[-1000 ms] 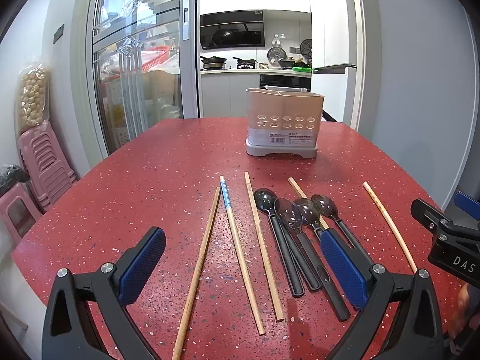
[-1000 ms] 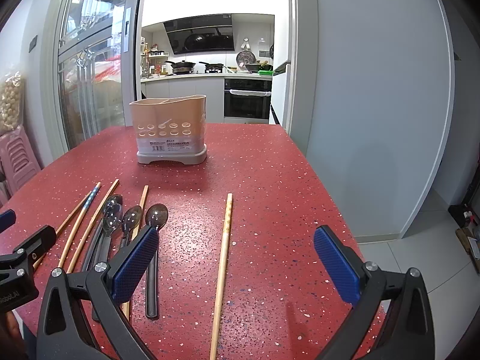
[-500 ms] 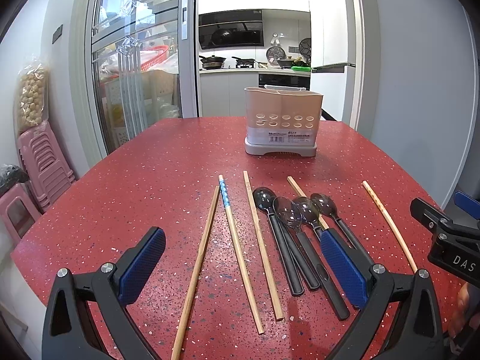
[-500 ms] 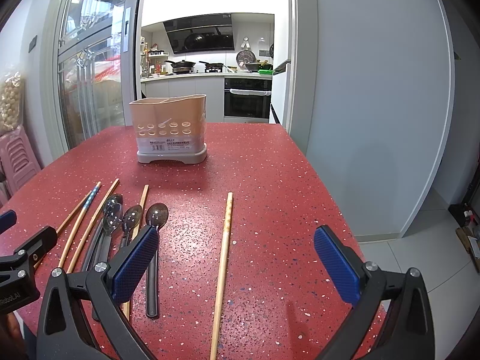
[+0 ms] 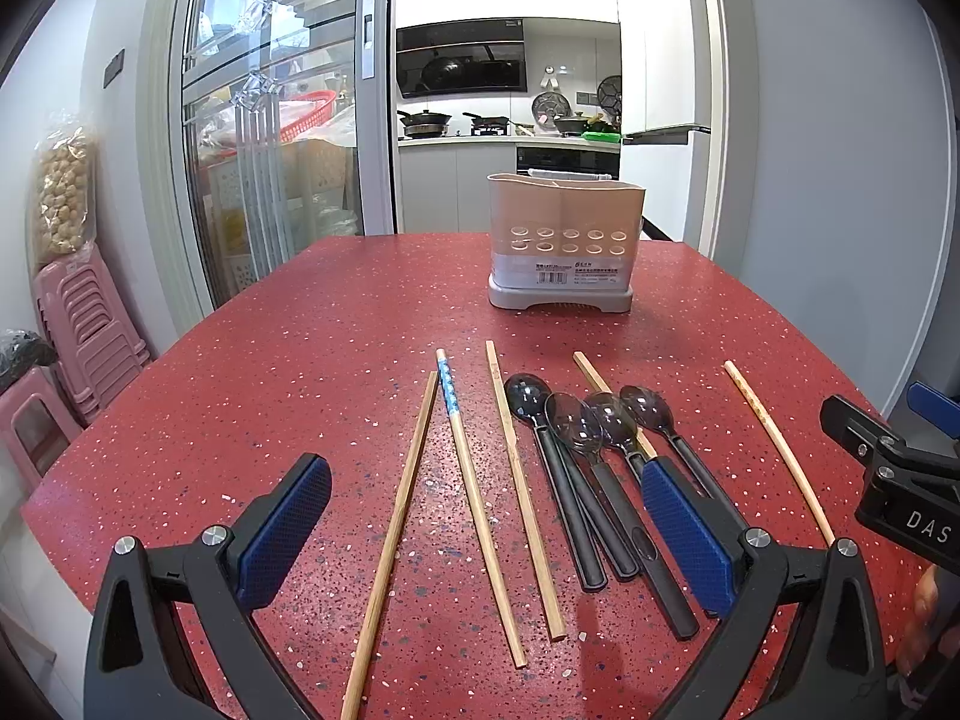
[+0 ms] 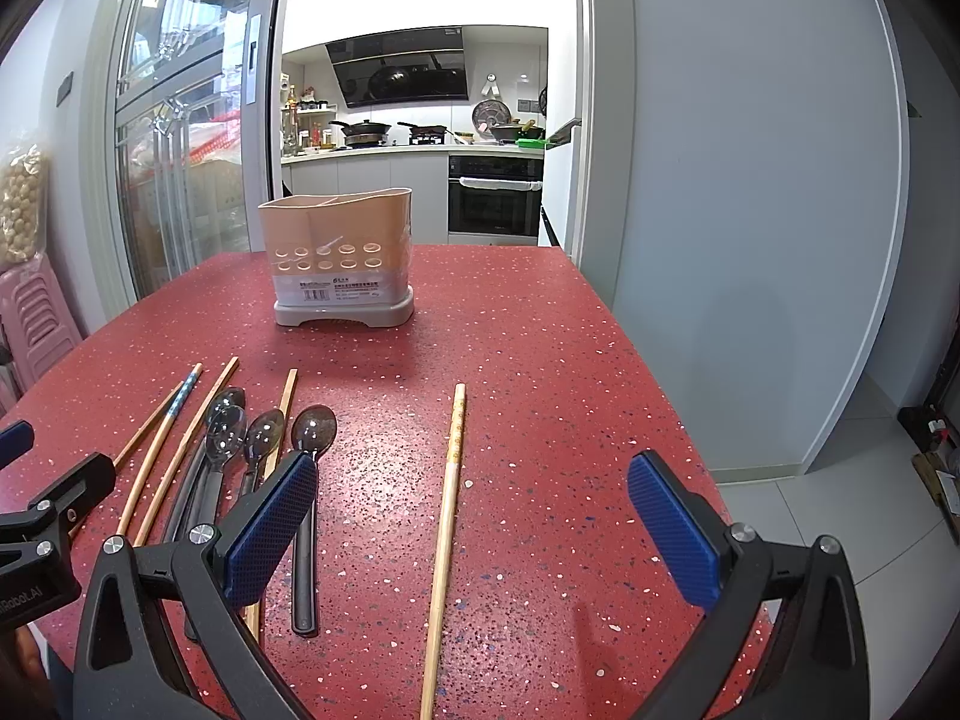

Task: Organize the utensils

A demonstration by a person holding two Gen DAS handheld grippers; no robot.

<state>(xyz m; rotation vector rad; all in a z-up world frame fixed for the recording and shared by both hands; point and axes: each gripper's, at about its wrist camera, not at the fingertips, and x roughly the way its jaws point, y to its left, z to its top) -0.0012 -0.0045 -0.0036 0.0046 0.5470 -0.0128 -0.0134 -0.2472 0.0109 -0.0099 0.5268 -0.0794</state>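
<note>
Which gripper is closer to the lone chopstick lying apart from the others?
Right. The right gripper is open astride the lone chopstick; the left gripper hovers over the grouped chopsticks, off to its left.

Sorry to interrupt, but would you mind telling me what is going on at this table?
A person holds a hand-held gripper in each hand over a red table, about to sort utensils. The left hand-held gripper and the right hand-held gripper are both open and empty. Five chopsticks and four black spoons lie loose on the table, and the beige utensil holder stands beyond them. Nothing is picked up yet.
</note>
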